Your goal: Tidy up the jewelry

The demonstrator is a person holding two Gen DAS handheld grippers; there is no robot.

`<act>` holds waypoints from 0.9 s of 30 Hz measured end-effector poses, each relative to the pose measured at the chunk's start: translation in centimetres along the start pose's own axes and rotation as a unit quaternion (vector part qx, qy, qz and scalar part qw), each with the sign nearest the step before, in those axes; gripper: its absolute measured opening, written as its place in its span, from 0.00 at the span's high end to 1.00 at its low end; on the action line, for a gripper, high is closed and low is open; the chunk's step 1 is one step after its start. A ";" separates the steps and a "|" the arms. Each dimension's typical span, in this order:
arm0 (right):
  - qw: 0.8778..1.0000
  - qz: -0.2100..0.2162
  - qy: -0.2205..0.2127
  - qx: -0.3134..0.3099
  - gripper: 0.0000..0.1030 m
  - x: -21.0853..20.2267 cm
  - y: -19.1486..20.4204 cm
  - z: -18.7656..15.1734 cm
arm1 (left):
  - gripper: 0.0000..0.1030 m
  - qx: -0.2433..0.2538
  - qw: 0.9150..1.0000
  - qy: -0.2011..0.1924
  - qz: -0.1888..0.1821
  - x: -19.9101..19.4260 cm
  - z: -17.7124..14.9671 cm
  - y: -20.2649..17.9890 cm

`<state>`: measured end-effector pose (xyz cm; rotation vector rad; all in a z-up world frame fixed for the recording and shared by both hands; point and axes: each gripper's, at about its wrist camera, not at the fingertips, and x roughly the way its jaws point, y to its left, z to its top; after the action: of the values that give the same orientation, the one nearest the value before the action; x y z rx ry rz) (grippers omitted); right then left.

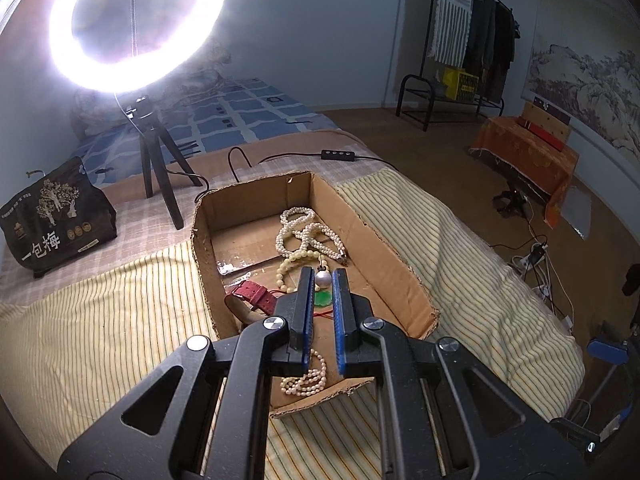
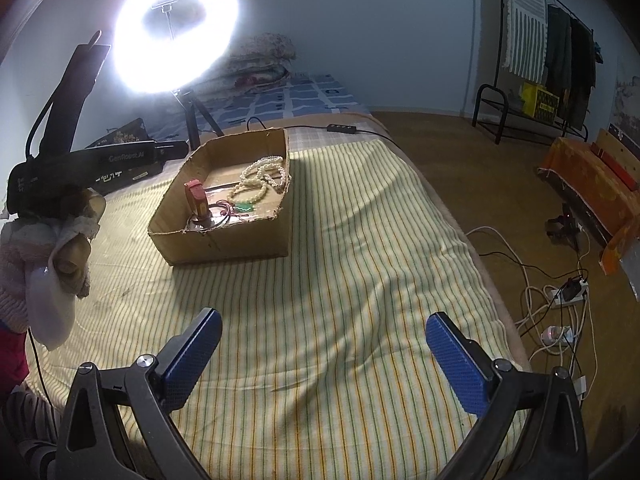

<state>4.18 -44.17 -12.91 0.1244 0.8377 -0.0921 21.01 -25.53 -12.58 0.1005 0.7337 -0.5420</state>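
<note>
A cardboard box sits on a bed with a striped yellow blanket. In the box lie white pearl necklaces, a red watch strap and a green pendant. The left gripper hangs over the box with its blue fingers nearly together, holding nothing. The right gripper is over the blanket, well apart from the box, its fingers wide apart. A bright ring light stands behind the box.

Left wrist close above cardboard box; right wrist farther back.
</note>
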 end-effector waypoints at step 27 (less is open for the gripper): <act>1.000 0.007 -0.002 -0.003 0.00 -0.4 1.0 -0.1 | 0.20 -0.006 1.000 -0.010 0.024 -1.5 0.3 0.5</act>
<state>3.97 -43.14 -12.57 0.1249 0.8327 -0.0764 20.49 -24.56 -11.43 0.1006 0.7135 -0.4921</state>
